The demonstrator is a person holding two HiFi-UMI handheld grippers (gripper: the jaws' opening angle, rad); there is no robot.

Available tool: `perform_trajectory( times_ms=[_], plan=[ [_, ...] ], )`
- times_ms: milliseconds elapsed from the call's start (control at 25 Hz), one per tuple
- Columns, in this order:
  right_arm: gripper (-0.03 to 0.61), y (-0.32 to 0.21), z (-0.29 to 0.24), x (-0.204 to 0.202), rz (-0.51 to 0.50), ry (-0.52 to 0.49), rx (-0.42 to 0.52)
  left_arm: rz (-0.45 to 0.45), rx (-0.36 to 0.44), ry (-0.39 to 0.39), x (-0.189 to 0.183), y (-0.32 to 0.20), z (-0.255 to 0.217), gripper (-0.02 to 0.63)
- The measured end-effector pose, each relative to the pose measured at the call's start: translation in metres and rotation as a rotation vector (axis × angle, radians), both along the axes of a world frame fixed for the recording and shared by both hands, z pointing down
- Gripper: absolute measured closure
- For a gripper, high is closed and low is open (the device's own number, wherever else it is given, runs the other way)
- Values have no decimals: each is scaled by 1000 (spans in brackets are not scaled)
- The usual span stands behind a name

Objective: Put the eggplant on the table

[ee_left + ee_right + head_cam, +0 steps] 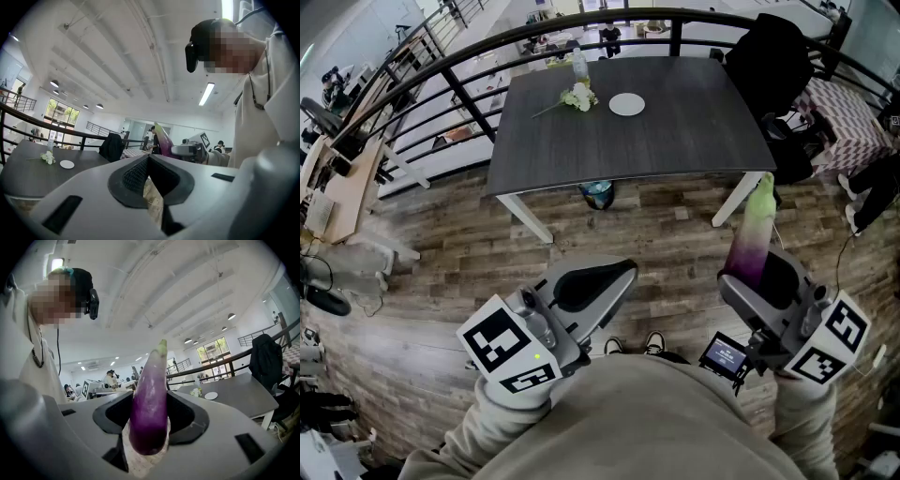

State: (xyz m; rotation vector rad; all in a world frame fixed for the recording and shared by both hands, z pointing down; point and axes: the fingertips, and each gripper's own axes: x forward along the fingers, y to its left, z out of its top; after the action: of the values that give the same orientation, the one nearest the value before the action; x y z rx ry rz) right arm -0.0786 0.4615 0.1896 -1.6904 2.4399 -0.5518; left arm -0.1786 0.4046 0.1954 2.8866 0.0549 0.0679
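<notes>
A long purple eggplant (753, 239) with a pale green tip stands upright between the jaws of my right gripper (761, 279), which is shut on its lower part. In the right gripper view the eggplant (150, 401) fills the gap of that gripper (150, 420), both pads against its sides. My left gripper (598, 281) is held level at the lower left, shut with nothing in it; its jaws (149, 171) meet at the tip. The dark grey table (675, 150) stands ahead across the wooden floor, well beyond both grippers.
On the table's far side lie a small white plate (626, 105), a bunch of white flowers (577, 97) and a bottle (579, 66). A black railing (469, 103) curves behind. A chair with a black jacket (773, 66) stands at the table's right corner.
</notes>
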Motion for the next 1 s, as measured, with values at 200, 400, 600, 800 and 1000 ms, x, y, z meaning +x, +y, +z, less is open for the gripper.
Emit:
perform_trajectory(
  times_ms=[200, 400, 600, 800, 1000],
  plan=[
    [347, -4, -1, -5, -7, 9, 4, 1, 10, -4, -4, -4, 3, 609],
    [347, -8, 0, -1, 7, -18, -7, -12, 8, -5, -5, -9, 3, 609],
    [347, -9, -2, 7, 3, -23, -3, -17, 6, -5, 4, -9, 4, 609],
    [347, -12, 2, 17, -9, -35, -4, -19, 7, 25, 16, -11, 2, 609],
    [347, -14, 4, 42, -18, -50, -4, -32, 19, 23, 42, -15, -1, 609]
  ],
)
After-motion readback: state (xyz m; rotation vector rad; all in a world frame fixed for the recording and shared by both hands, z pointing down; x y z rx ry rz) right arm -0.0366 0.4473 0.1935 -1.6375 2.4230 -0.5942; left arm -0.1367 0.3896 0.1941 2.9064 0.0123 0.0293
